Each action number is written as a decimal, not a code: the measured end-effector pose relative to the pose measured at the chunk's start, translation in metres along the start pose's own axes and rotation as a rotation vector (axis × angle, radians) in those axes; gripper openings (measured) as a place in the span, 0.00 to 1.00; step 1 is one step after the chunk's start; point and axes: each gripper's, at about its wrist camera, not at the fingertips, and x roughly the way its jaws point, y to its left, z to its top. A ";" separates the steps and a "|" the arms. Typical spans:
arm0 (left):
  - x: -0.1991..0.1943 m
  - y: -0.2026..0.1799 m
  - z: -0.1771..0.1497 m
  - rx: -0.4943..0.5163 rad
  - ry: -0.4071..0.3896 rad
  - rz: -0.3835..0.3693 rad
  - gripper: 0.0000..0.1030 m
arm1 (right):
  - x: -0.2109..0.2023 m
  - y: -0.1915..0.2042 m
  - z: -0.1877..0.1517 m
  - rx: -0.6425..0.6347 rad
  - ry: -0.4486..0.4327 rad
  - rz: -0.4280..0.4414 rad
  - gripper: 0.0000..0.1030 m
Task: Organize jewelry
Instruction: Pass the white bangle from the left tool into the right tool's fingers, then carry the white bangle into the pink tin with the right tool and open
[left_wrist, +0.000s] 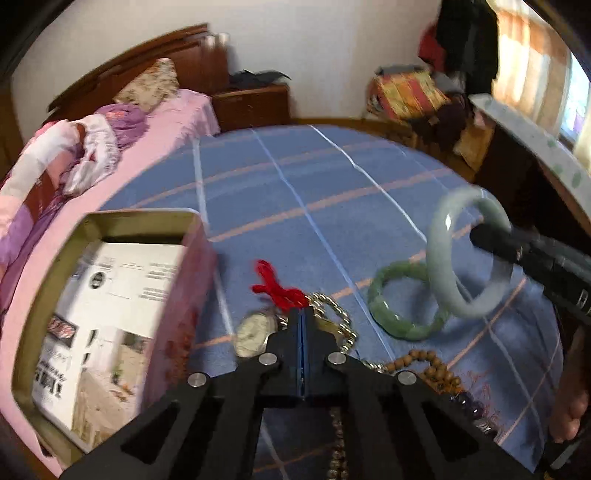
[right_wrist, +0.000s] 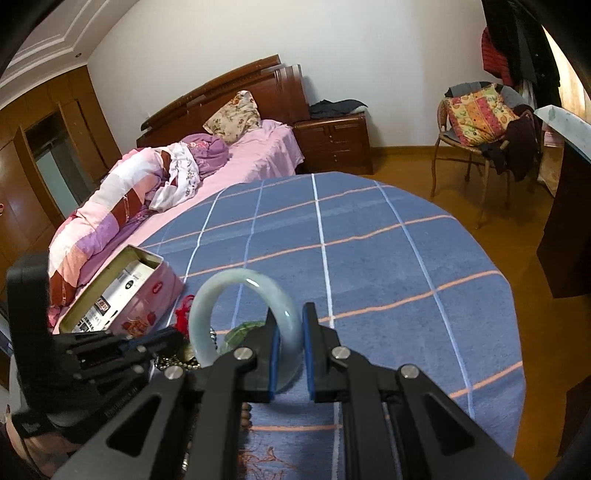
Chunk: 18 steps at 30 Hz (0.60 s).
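Observation:
A pale jade bangle (right_wrist: 240, 277) stands upright between the blue pads of my right gripper (right_wrist: 291, 325), which is shut on its rim and holds it above the blue checked cloth (right_wrist: 369, 258). In the left wrist view the same bangle (left_wrist: 439, 258) hangs at the right on the right gripper (left_wrist: 480, 236), over a green bangle (left_wrist: 406, 329) lying flat. My left gripper (left_wrist: 302, 314) is shut, its tips at a red cord (left_wrist: 280, 291) and a gold bead chain (left_wrist: 332, 306). Whether it pinches them I cannot tell. An open pink tin (left_wrist: 184, 295) stands left of it.
A round watch-like piece (left_wrist: 255, 330) and wooden beads (left_wrist: 424, 363) lie beside the left gripper. The tin (right_wrist: 147, 295) holds a printed paper. A bed (right_wrist: 221, 166) lies beyond the table on the left. A chair (right_wrist: 476, 122) and a dark cabinet (right_wrist: 565, 221) stand to the right.

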 end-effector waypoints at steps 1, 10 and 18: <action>-0.006 0.001 0.002 -0.001 -0.016 -0.002 0.00 | -0.001 0.001 -0.001 -0.003 -0.002 0.002 0.13; -0.058 0.016 0.024 -0.026 -0.150 -0.041 0.00 | -0.009 0.010 0.007 -0.033 -0.020 0.012 0.13; -0.084 0.038 0.039 -0.073 -0.207 -0.065 0.00 | -0.011 0.025 0.015 -0.068 -0.028 0.021 0.13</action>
